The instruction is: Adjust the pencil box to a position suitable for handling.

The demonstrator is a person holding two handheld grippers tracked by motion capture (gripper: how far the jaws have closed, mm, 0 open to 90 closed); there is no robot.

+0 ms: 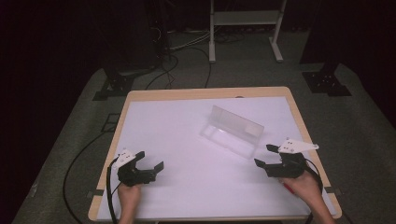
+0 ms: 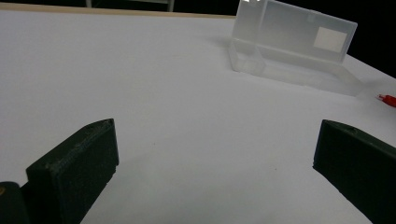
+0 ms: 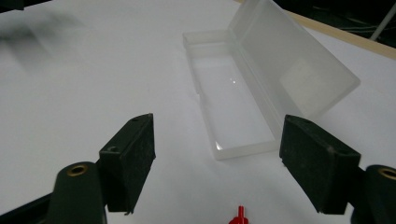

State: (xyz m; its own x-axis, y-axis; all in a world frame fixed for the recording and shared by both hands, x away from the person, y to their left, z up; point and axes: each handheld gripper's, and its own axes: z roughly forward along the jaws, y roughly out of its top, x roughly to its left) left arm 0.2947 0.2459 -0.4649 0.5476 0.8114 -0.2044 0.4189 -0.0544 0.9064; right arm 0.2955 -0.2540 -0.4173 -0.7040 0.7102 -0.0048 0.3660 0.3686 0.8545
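Note:
A clear plastic box (image 1: 232, 130) lies open right of the table's middle, its lid (image 3: 294, 65) standing up behind the empty tray (image 3: 231, 98). My left gripper (image 1: 152, 160) rests near the front left of the table, open and empty, well away from the box (image 2: 289, 46). My right gripper (image 1: 263, 155) is open just in front of the box's near end, with nothing between its jaws. A small red object (image 3: 239, 216) lies on the table beneath the right gripper, and its red tip (image 2: 387, 99) appears at the edge of the left gripper view.
The white table top (image 1: 187, 140) has a wooden rim (image 1: 205, 93). Cables (image 1: 84, 154) run over the grey floor at the left. A white metal stand (image 1: 245, 28) rises beyond the far edge.

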